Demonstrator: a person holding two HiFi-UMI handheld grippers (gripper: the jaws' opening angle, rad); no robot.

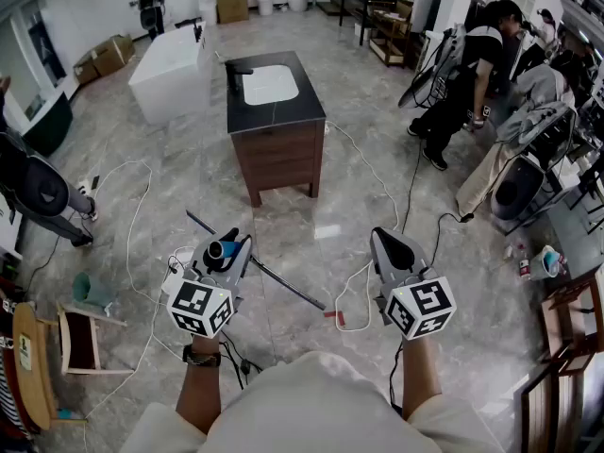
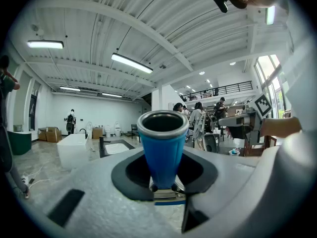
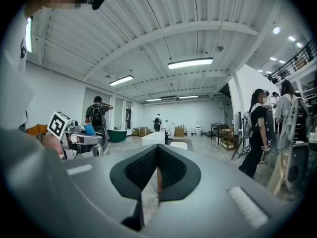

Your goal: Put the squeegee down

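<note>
My left gripper (image 1: pixel 229 245) is shut on the squeegee's blue handle (image 1: pixel 225 249) and held low over the floor at lower left. In the left gripper view the blue handle (image 2: pixel 162 152) stands upright between the jaws, its grey-rimmed open end facing the camera. A long dark pole (image 1: pixel 283 285) slants across the floor past this gripper. I cannot tell whether the pole joins the handle. My right gripper (image 1: pixel 392 243) hangs level to the right, apart from it. Its jaws (image 3: pixel 157 170) are shut with nothing between them.
A dark vanity cabinet (image 1: pixel 279 149) with a white sink stands ahead, with a white bathtub (image 1: pixel 170 72) behind it to the left. White cables (image 1: pixel 132 215) trail over the grey floor. A wooden stool (image 1: pixel 83 343) sits at lower left. People (image 1: pixel 462 74) and equipment crowd the right side.
</note>
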